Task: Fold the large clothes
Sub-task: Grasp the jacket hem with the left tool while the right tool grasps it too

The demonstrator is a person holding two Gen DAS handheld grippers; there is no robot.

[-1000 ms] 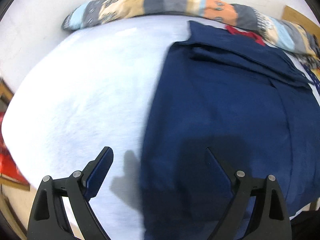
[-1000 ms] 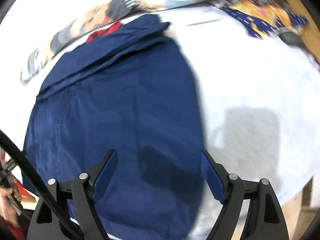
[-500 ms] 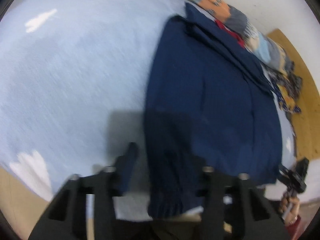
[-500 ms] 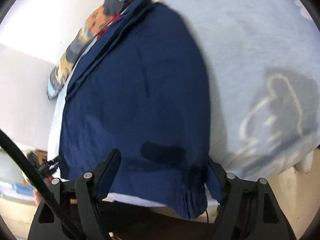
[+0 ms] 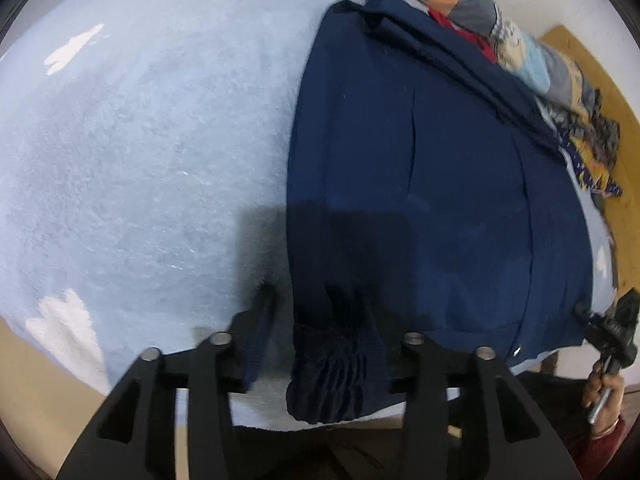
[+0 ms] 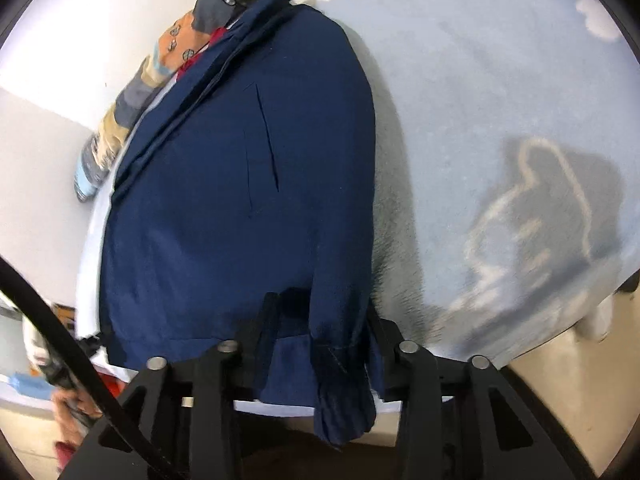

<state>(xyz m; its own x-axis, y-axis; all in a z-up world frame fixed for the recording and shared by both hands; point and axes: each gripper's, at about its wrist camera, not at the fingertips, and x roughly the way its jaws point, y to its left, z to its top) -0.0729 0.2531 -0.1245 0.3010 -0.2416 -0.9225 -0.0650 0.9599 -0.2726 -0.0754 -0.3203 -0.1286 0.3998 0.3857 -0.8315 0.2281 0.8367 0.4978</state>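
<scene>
One navy jacket [image 5: 420,184] lies flat on the bed [image 5: 140,160], already narrowed into a long strip, with its collar end far away beside the one patterned blanket [image 5: 532,60] along the wall. So the side folds look done; what is left, it seems, is to fold the near end up toward the collar.

The two near corners hang over the bed edge. The left claw [image 5: 324,344] has the ribbed cuff corner [image 5: 332,372] between its jaws, which are opening now, and the pads do not seem to press the cloth. The right claw [image 6: 320,344] is closing around the other corner [image 6: 344,392]; its pads are near the cloth but a firm grip is not yet visible.
</scene>
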